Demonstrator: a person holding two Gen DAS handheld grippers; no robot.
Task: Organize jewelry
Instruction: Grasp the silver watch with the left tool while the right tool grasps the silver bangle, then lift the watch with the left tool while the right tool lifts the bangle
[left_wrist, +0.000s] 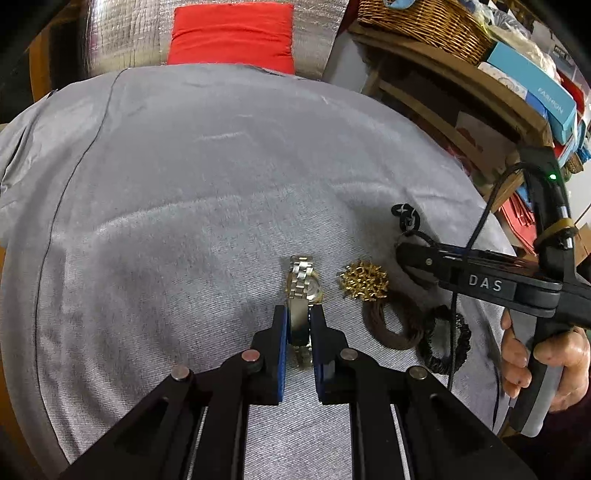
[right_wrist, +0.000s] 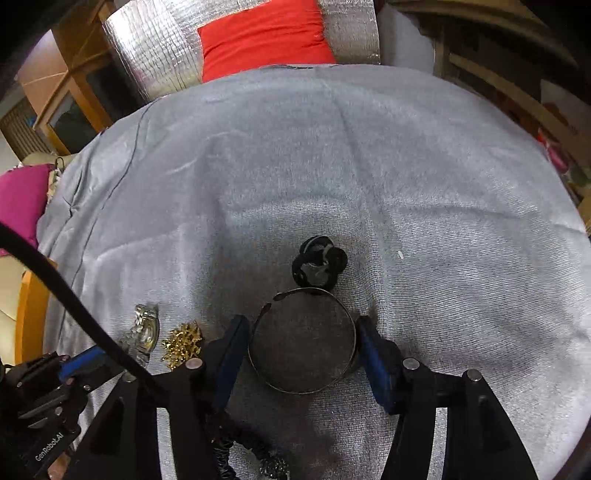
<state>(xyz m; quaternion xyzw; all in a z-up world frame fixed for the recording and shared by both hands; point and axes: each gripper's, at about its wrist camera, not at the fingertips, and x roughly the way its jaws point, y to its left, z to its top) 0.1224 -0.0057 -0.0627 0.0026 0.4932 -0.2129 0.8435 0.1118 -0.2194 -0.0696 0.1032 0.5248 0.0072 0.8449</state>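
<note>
Two grippers work over a grey cloth. The left gripper has its jaws pinching the band of a silver watch, which lies on the cloth just beside a gold chain. The right gripper has its jaws spread wide on either side of a thin metal bangle, flat on the cloth near a black chain

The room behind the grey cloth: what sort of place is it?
Probably a lived-in home room: a red cushion at the back, a wicker basket and stacked boxes on wooden shelves.
</note>
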